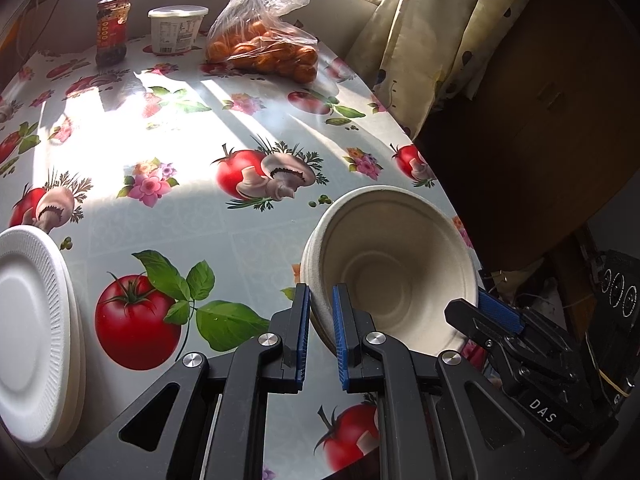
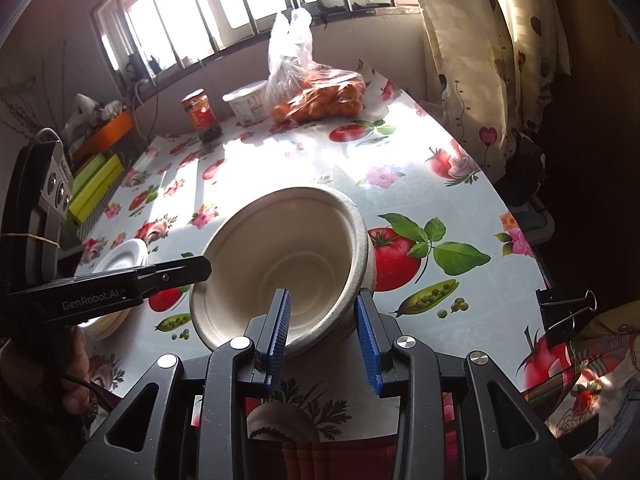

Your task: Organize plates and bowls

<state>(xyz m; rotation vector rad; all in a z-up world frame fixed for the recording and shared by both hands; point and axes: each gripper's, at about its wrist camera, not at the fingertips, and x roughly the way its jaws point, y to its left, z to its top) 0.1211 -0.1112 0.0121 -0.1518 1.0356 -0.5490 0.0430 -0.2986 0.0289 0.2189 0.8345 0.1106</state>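
Note:
A beige paper bowl (image 1: 392,264) hangs tilted over the fruit-print table (image 1: 168,216), its mouth facing me. My left gripper (image 1: 322,334) is shut on the bowl's near-left rim, which sits between the blue pads. In the right wrist view the same bowl (image 2: 280,256) fills the middle, and the left gripper (image 2: 202,268) reaches its rim from the left. My right gripper (image 2: 324,328) is open and straddles the near rim, one pad inside the bowl and one outside, with a gap showing. A stack of white foam plates (image 1: 32,340) lies at the table's left edge.
At the far end stand a red-labelled jar (image 1: 113,28), a white tub (image 1: 178,28) and a plastic bag of oranges (image 1: 264,48). A curtain (image 1: 420,40) hangs past the table's right edge. A binder clip (image 2: 560,308) grips the tablecloth at the near right.

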